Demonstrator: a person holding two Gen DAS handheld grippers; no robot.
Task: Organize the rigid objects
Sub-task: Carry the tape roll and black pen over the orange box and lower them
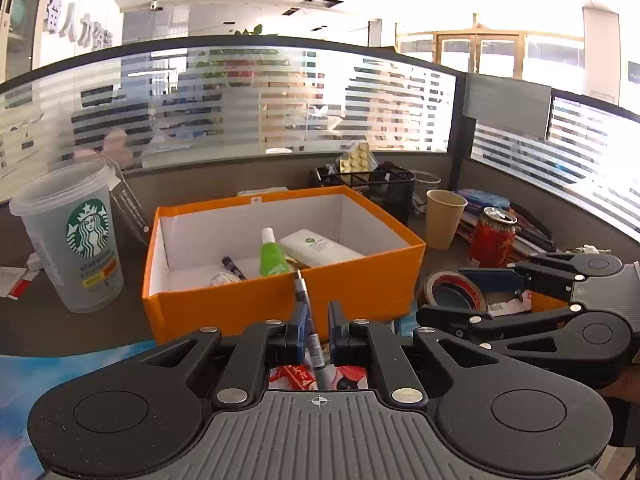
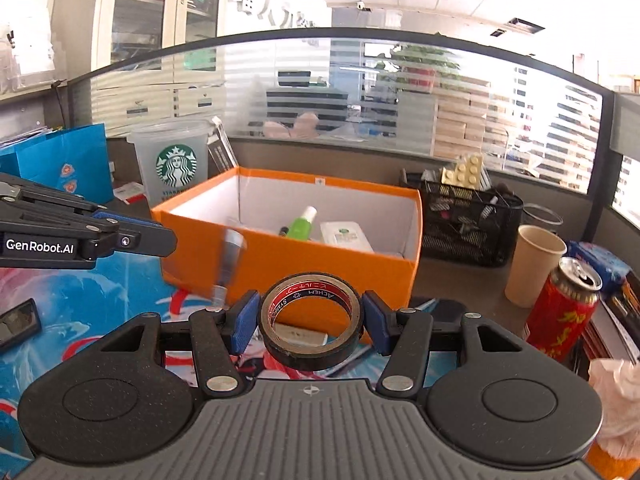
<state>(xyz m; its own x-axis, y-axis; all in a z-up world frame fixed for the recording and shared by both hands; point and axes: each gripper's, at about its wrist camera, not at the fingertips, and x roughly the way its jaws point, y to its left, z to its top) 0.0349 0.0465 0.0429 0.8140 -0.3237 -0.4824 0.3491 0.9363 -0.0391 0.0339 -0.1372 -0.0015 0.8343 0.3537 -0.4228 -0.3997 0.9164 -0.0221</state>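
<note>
Both loads look mid-carry toward the orange box (image 1: 280, 256), so the step in hand appears to be delivery rather than picking. The left gripper (image 1: 316, 332) has its blue-padded fingers (image 1: 298, 330) around a slim silver pen (image 1: 310, 328); whether both pads truly bite it I cannot tell, since a gap shows on the right side. The pen stands nearly upright and tilts slightly, its tip toward the box's near wall at 12 o'clock. The right gripper (image 2: 310, 314) pinches a roll of black tape (image 2: 311, 320) across its outer rim, the ring facing the camera with red printed lining inside. The box sits on the table at 12 o'clock from both cameras, already holding a green bottle (image 1: 272, 254), a white case (image 1: 318, 246) and a dark marker (image 1: 234, 266). Next, each load likely needs lifting over the near wall before release; the round tape could roll, so a low drop seems wiser.
</note>
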